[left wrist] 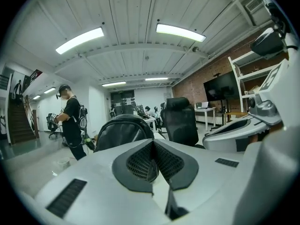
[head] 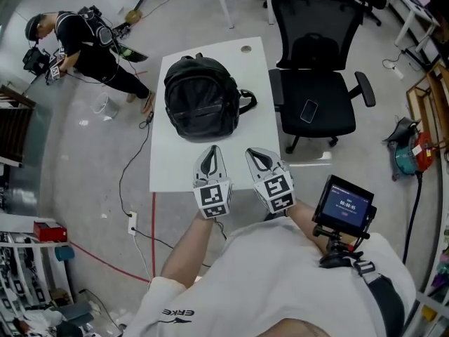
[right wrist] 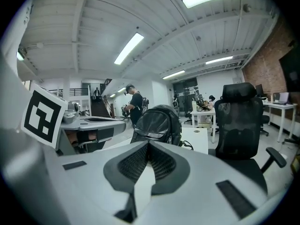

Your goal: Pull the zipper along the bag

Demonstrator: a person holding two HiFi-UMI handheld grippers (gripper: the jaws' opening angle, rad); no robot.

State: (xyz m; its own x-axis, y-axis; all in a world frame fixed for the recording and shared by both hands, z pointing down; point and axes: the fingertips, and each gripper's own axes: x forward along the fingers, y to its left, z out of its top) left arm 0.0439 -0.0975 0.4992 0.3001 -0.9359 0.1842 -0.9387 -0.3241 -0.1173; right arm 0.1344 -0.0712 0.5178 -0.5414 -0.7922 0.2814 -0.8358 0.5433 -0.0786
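Observation:
A black backpack (head: 202, 97) lies on the white table (head: 170, 170), toward its far half. It shows beyond the jaws in the left gripper view as a dark dome (left wrist: 123, 130) and in the right gripper view as the backpack (right wrist: 157, 123) with a zip line across its front. My left gripper (head: 212, 152) hovers over the table's near edge, jaws pressed together, holding nothing. My right gripper (head: 257, 154) sits beside it, also shut and empty. Both are short of the bag, not touching it.
A black office chair (head: 316, 83) with a phone (head: 309, 110) on its seat stands right of the table. A person (head: 84, 44) in black crouches at the far left. Cables (head: 133, 181) run over the floor left of the table. A chest-mounted screen (head: 344, 206) sits near right.

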